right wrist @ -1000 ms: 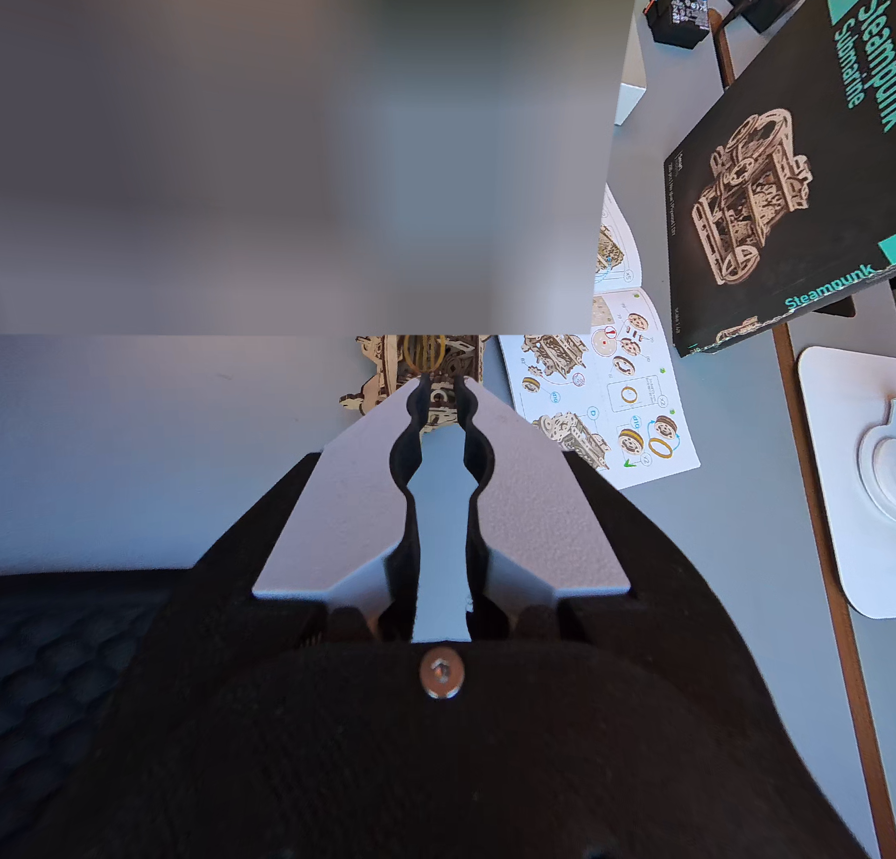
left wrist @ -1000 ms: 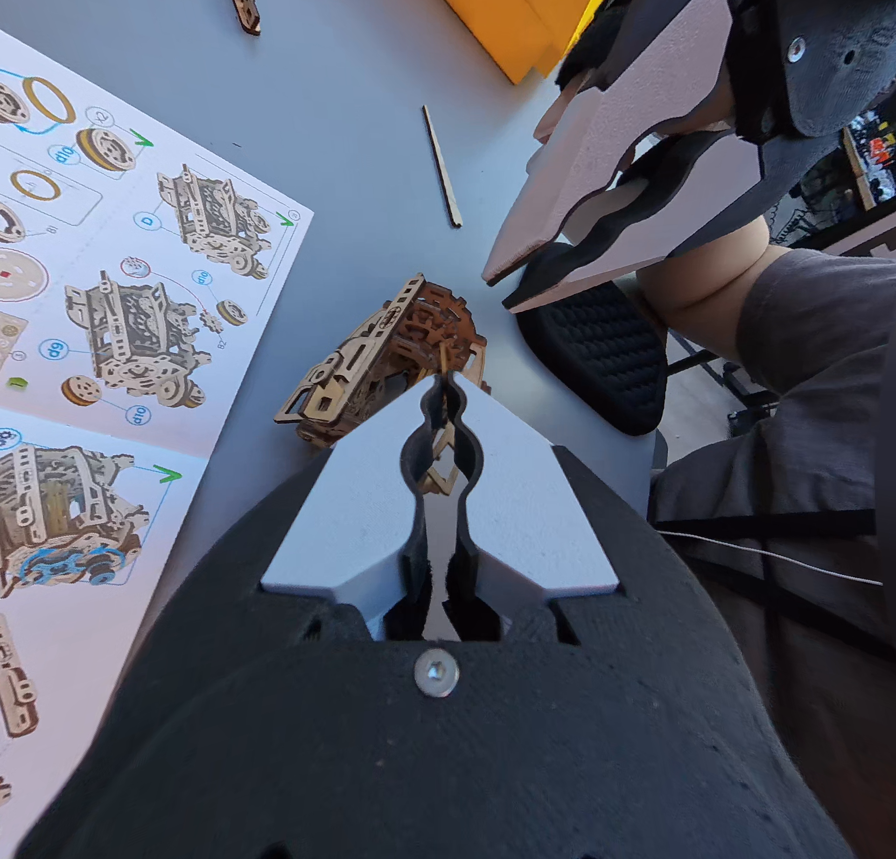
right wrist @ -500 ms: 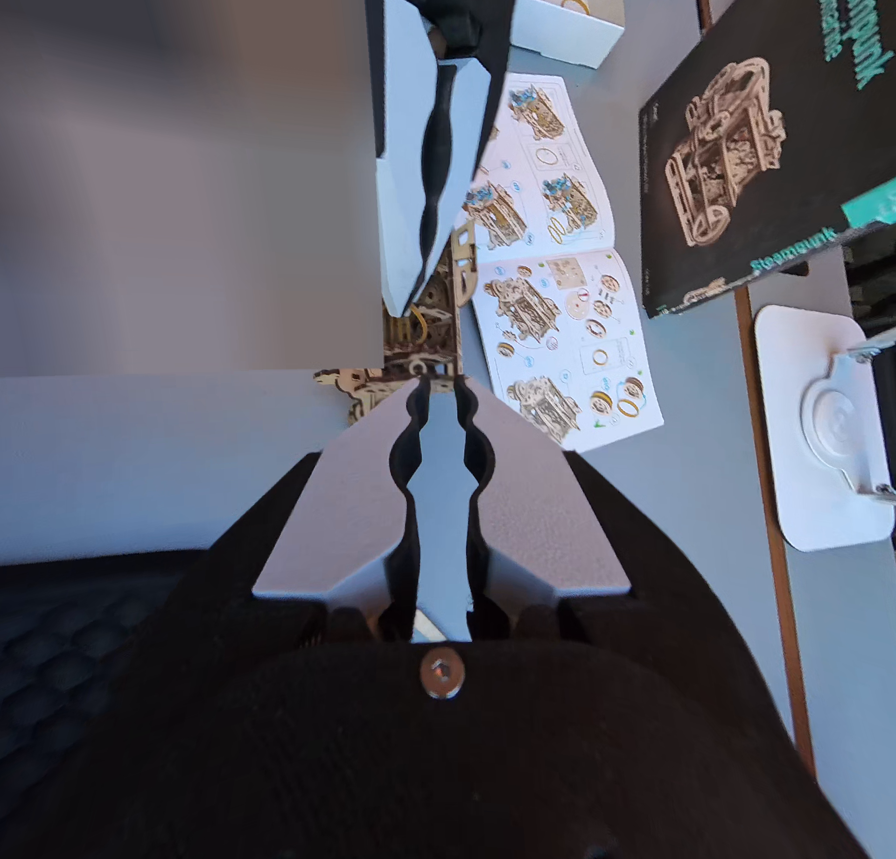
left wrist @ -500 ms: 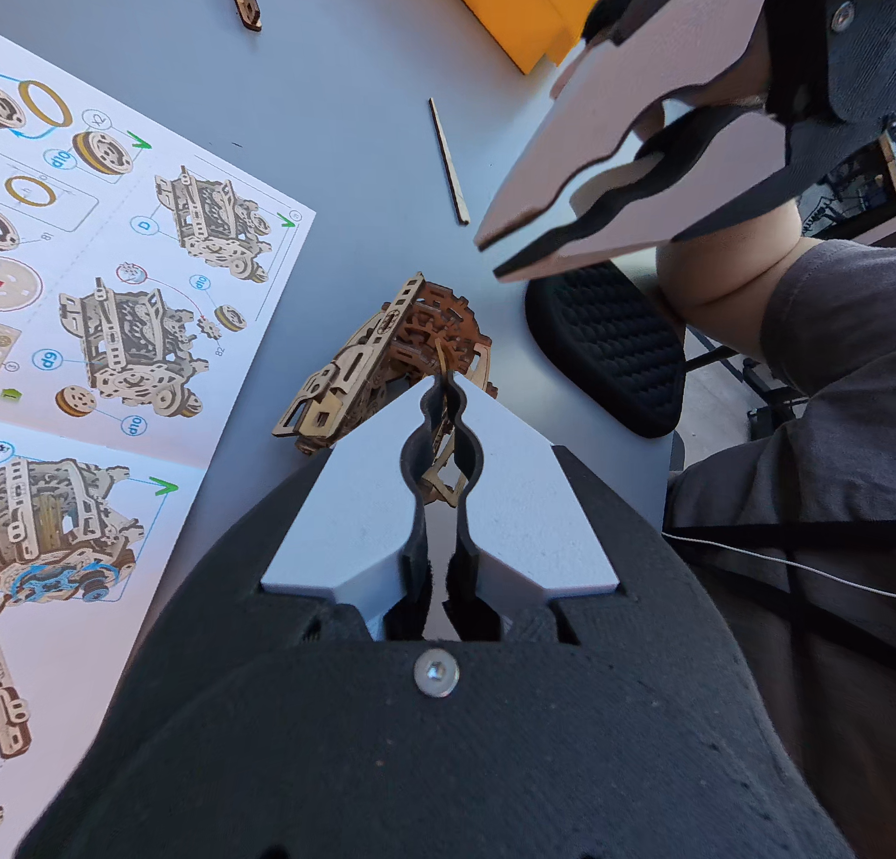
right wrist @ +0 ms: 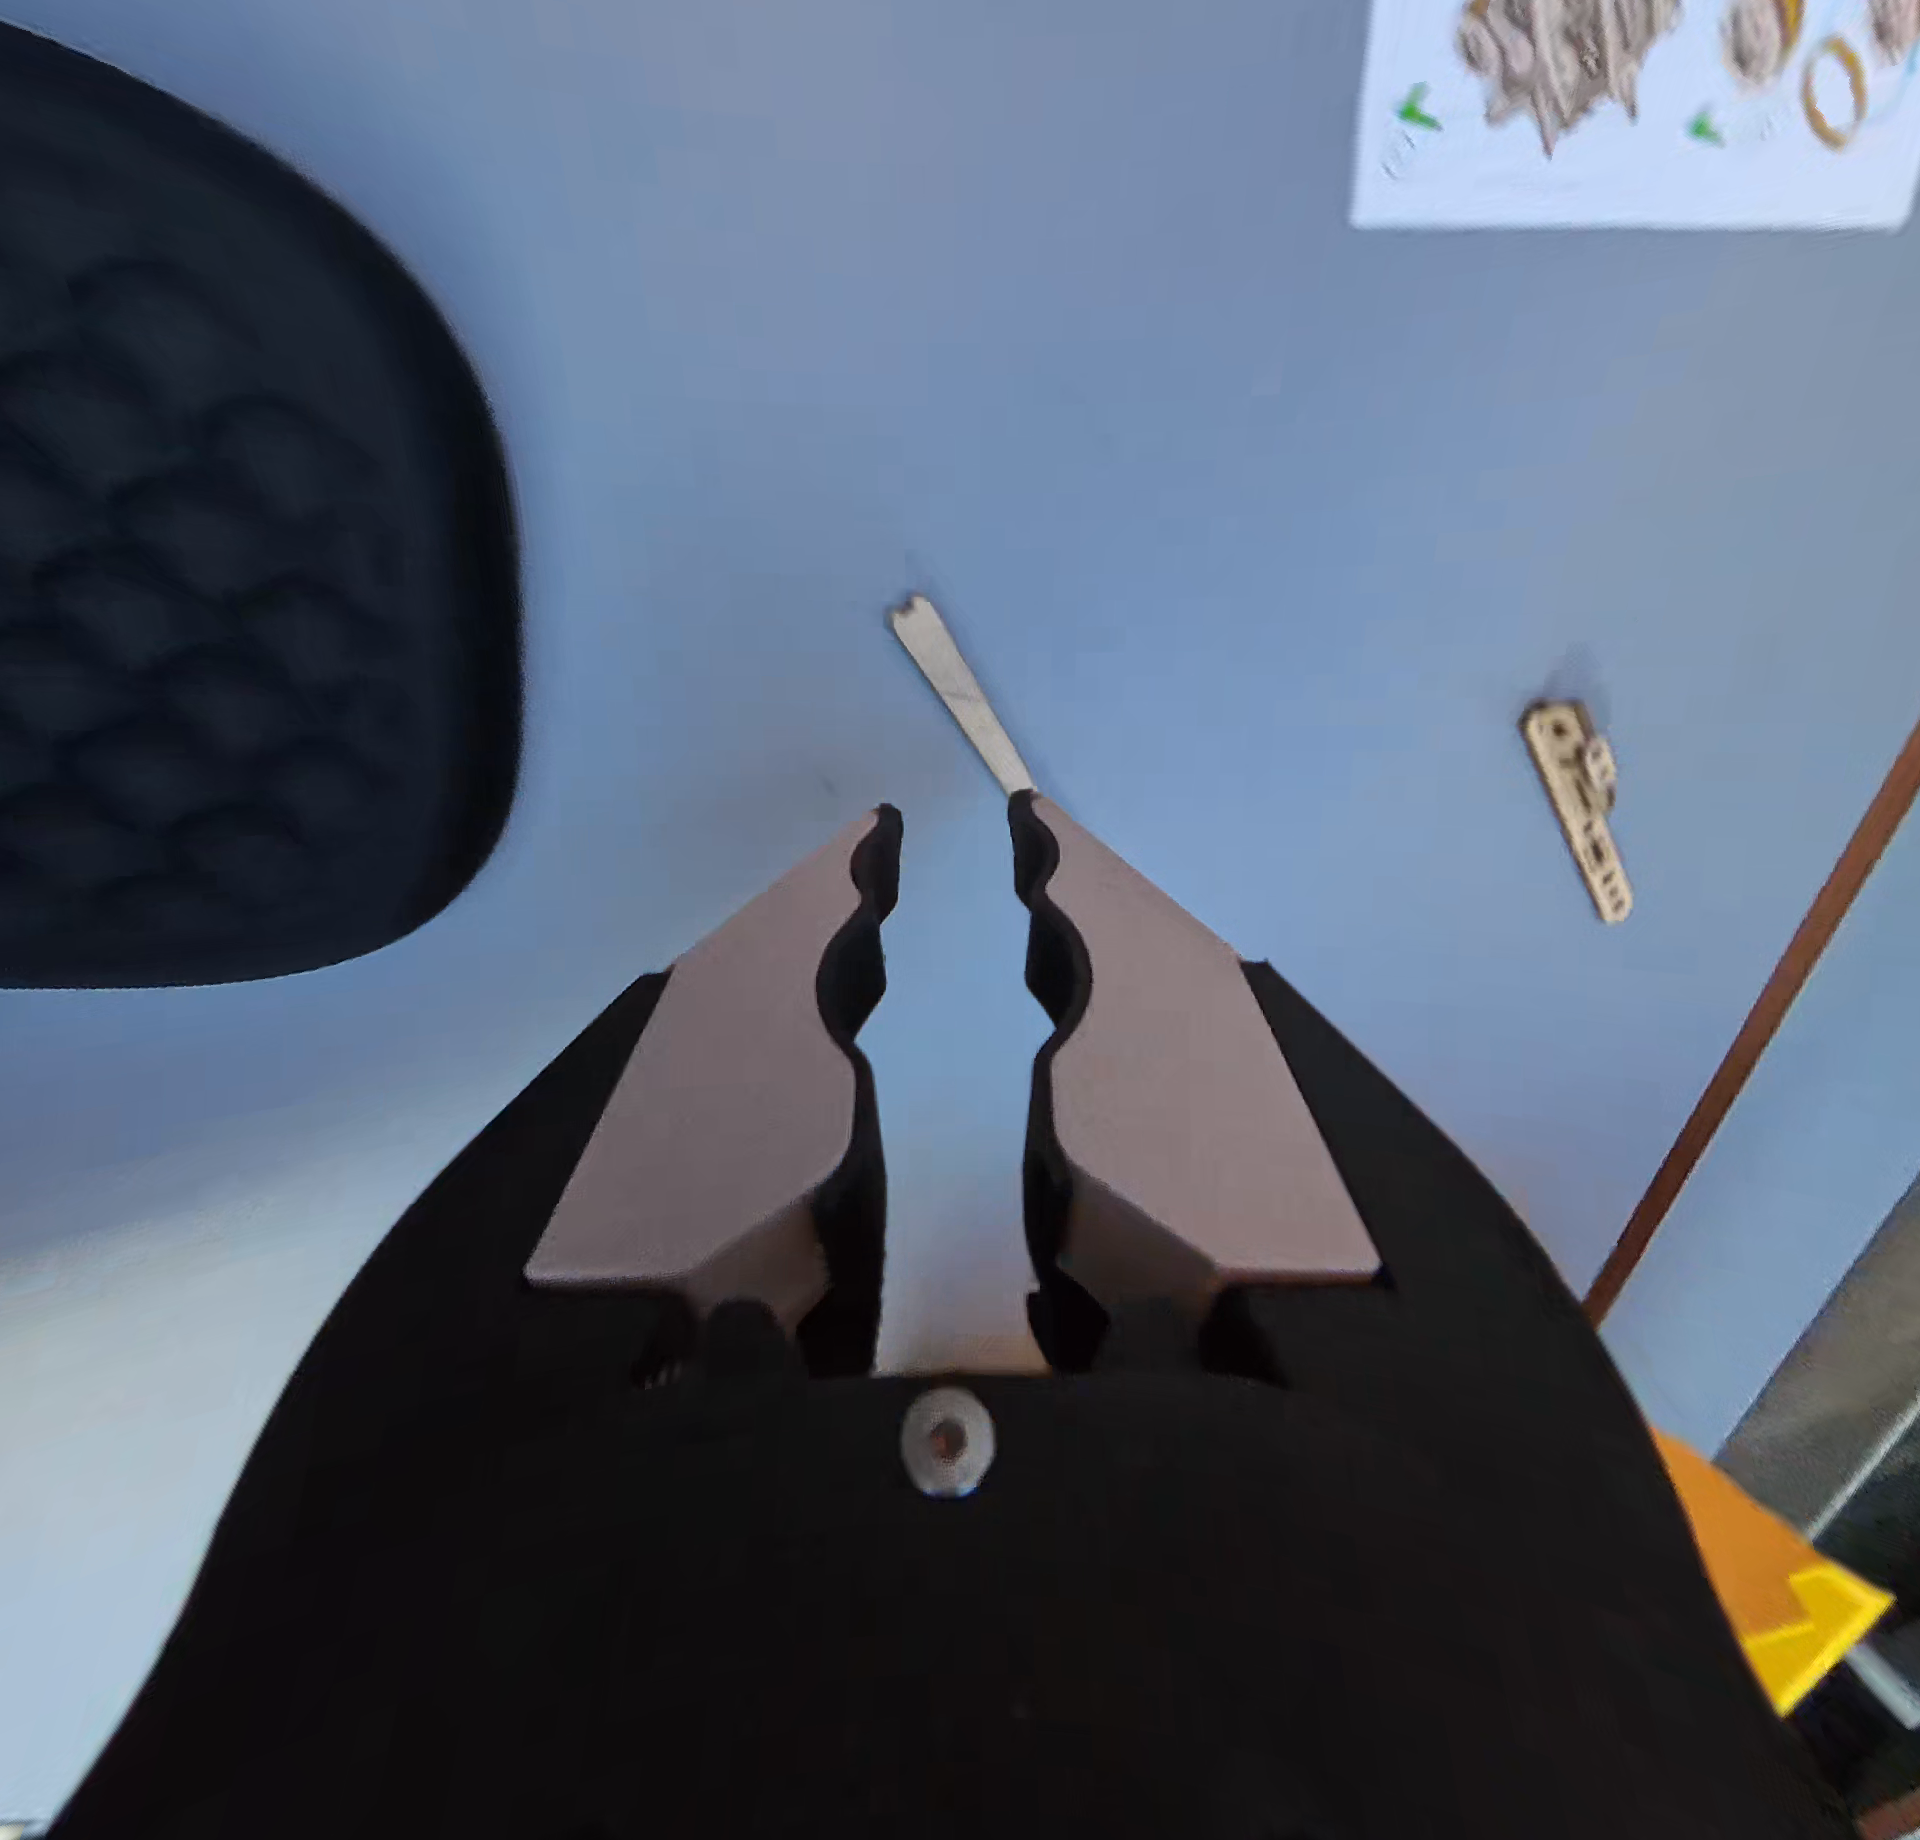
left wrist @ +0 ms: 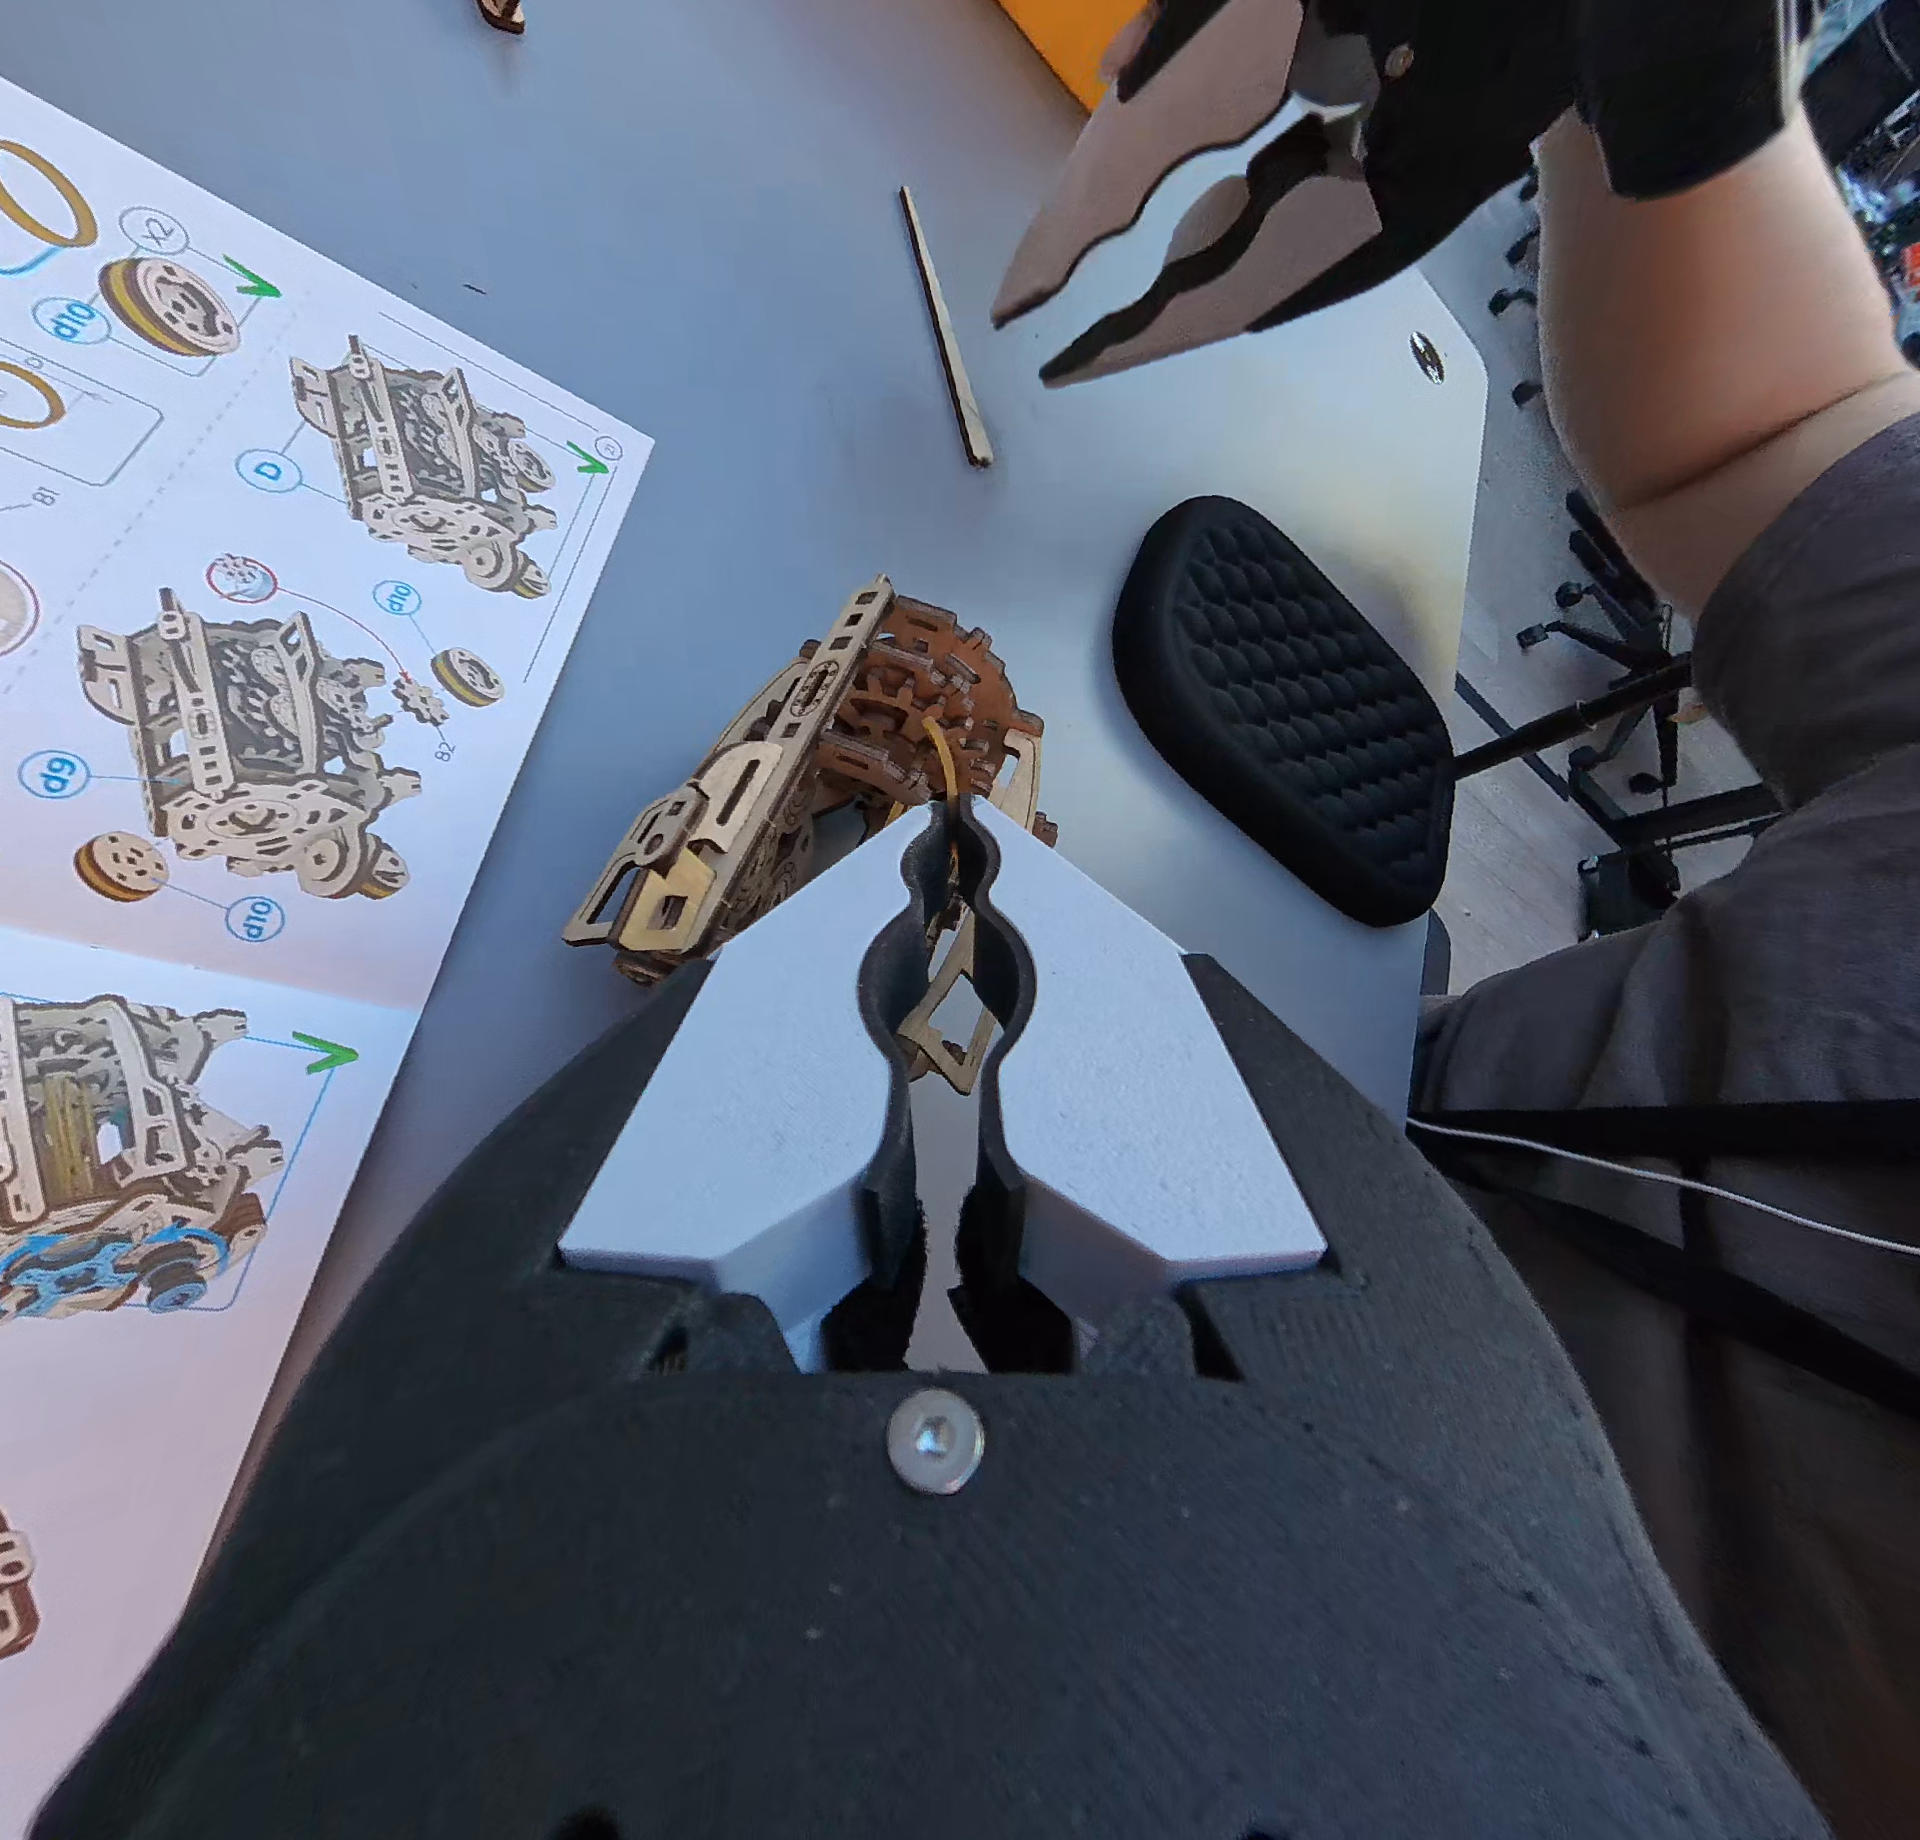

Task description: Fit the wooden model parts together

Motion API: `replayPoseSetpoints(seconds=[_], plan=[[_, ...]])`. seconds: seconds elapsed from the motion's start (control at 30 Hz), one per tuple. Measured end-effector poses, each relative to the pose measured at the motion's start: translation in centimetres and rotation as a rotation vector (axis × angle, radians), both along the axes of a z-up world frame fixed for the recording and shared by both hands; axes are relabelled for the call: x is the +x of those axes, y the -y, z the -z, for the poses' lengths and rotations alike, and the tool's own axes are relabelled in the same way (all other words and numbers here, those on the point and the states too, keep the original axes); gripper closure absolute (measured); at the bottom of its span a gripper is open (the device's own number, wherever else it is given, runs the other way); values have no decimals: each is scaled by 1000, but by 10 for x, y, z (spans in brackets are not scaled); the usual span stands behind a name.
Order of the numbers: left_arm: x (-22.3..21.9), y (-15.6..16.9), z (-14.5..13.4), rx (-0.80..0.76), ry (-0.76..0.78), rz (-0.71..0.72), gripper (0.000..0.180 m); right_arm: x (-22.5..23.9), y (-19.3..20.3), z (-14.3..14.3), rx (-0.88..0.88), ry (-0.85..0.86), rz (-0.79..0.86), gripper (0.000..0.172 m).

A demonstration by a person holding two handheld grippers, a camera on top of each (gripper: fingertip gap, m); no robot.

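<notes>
Wooden model on table, left tool clenched on its thin frame edge. Light, brittle lattice; grip frame, not gears. Right tool released, above loose stick.

open right tool above thin wooden stick

Left wrist view: close above the grey table, facing down along its fingers. Right wrist view: higher, facing almost straight down, blurred. Shared: thin wooden stick, black textured pad, instruction sheet.
</notes>
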State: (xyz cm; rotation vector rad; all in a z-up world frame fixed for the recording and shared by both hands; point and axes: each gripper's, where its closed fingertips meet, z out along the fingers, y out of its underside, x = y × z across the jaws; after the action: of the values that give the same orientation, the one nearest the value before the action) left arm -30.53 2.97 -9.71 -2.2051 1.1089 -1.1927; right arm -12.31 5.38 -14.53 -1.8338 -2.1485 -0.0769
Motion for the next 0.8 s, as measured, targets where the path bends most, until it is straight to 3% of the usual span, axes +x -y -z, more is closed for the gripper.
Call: replayPoseSetpoints(seconds=[0.03, 0.33, 0.57, 0.7, 0.8], plan=[[0, 0, 0, 1, 0, -1, 180, -8, 6, 2, -17, 12, -54, 149], [0, 0, 0, -3, 2, 0, 180, -25, 8, 17, -103, 220, -296, 155], [1, 1, 1, -5, 2, 5, 180, -24, 14, 19, -179, 256, -265, 165], [1, 0, 1, -12, 2, 3, 180, -60, 16, 0, -144, -19, -239, 165], [1, -1, 0, -14, 3, 2, 180, -115, 15, -58, -123, -500, -152, 166]])
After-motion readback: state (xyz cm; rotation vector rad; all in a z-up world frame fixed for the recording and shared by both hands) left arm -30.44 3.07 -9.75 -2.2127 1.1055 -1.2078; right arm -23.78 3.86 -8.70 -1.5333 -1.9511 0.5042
